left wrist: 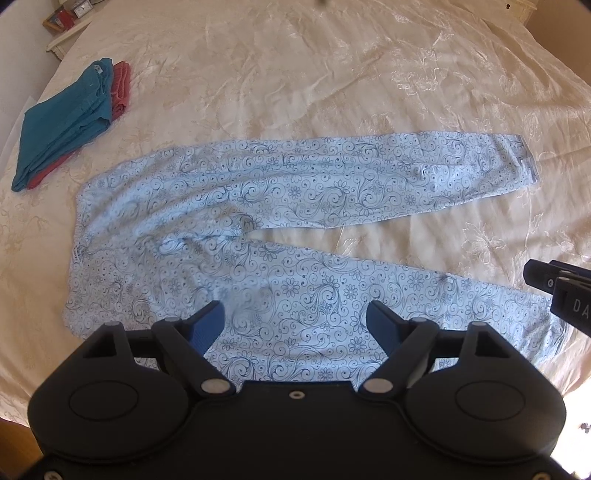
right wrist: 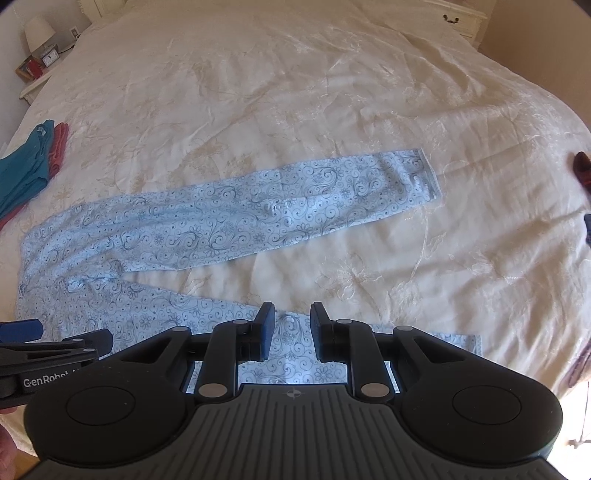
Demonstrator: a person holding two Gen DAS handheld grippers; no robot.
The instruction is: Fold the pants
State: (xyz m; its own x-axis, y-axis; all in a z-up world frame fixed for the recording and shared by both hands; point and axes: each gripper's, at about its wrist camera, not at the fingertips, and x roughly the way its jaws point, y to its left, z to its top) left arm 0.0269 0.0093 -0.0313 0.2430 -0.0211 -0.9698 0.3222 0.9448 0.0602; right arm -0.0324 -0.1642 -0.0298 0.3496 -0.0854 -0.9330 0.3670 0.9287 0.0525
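fingers of the left gripper (left wrist: 295,321) stand wide apart with nothing between them, poised over the near leg of the pants (left wrist: 258,236), close to the seat and thigh. the right gripper (right wrist: 292,325) has its pads drawn closer, a narrow gap left between them and no cloth in it; it hovers over the same near leg, toward the cuff end. each gripper shows at the edge of the other's view, the two side by side along that leg.

the pants, pale blue with a dark swirl and flower print, lie flat on the bed (left wrist: 332,74), waistband to the left and legs running right, spread in a narrow v. the far leg reaches its hemmed cuff well to the right. the cream bedspread is crumpled under them.

at the left a folded teal garment (left wrist: 66,122) rests on a red one (left wrist: 122,85), apart from the waistband. a nightstand (right wrist: 33,81) with a lamp (right wrist: 37,31) stands beyond the bed's far left corner.
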